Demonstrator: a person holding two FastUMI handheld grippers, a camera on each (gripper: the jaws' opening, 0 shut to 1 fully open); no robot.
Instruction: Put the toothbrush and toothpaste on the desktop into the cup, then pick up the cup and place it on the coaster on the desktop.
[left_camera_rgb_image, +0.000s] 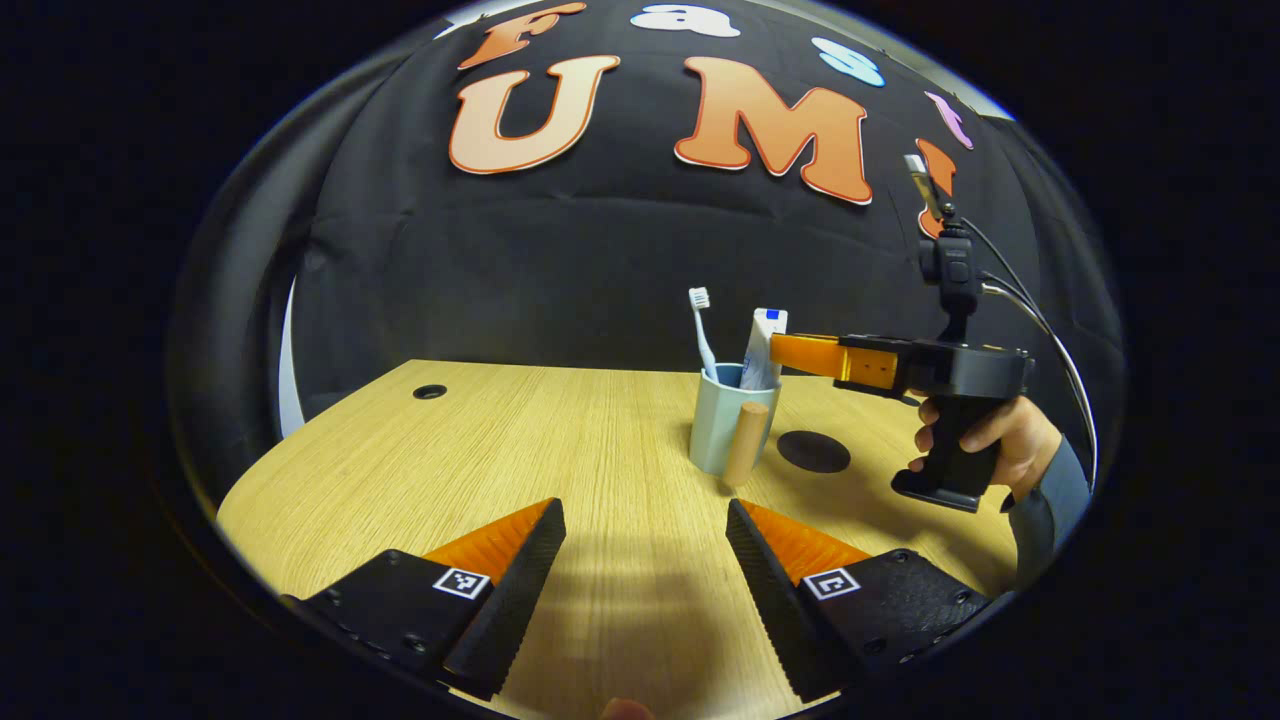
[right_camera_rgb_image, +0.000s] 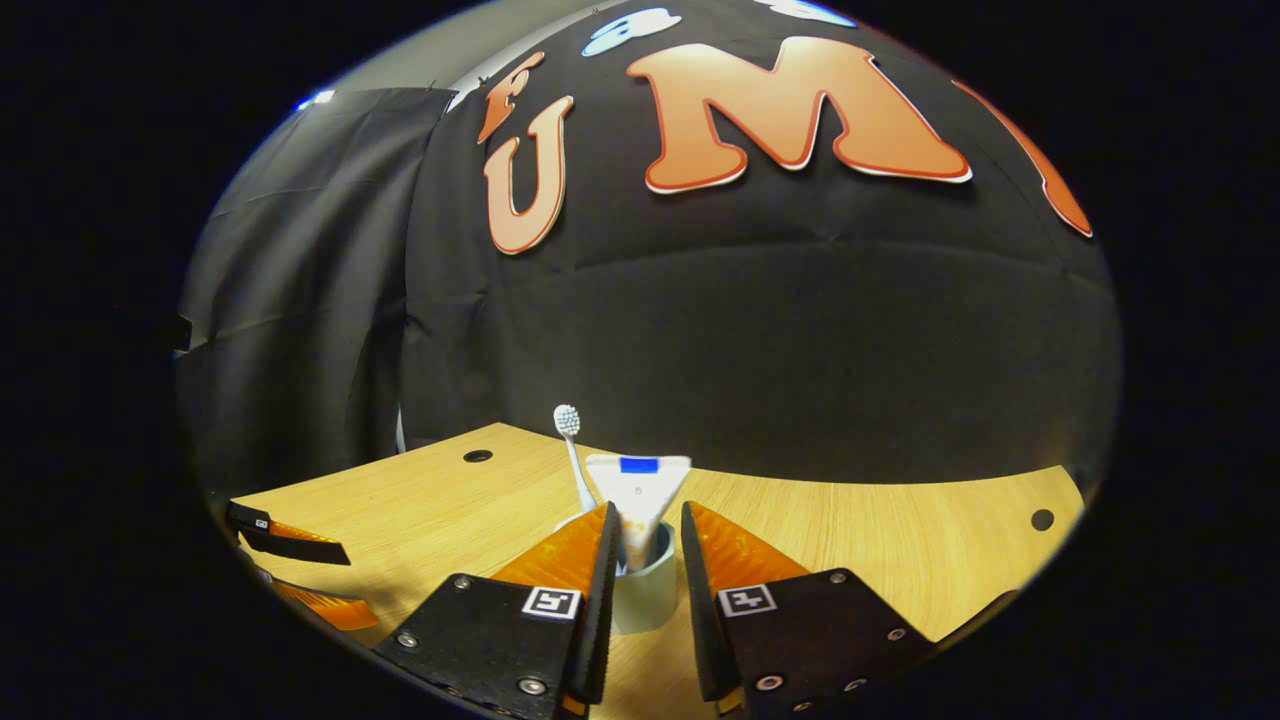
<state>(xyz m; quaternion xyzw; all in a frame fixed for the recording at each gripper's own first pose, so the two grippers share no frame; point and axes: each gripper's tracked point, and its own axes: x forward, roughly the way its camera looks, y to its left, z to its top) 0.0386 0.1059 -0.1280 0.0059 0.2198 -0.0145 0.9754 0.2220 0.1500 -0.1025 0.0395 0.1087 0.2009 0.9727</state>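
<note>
A pale blue cup (left_camera_rgb_image: 716, 432) with a wooden handle (left_camera_rgb_image: 746, 442) stands on the wooden desktop (left_camera_rgb_image: 520, 440). A white toothbrush (left_camera_rgb_image: 701, 325) and a white toothpaste tube (left_camera_rgb_image: 764, 350) stand upright in it. A hand (left_camera_rgb_image: 1000, 440) holds my right gripper (left_camera_rgb_image: 790, 352) level, its tips at the tube. In the right gripper view the tube (right_camera_rgb_image: 637, 490) sits between my right gripper (right_camera_rgb_image: 645, 515)'s fingers, which stand slightly apart with a thin gap on the right side, above the cup (right_camera_rgb_image: 645, 590). My left gripper (left_camera_rgb_image: 645, 510) hovers open and empty near the front of the desk.
A dark round coaster (left_camera_rgb_image: 813, 451) lies on the desk just right of the cup. Cable holes (left_camera_rgb_image: 430, 391) (right_camera_rgb_image: 1042, 519) mark the desktop. The left gripper (right_camera_rgb_image: 355, 585) appears at the left edge of the right gripper view.
</note>
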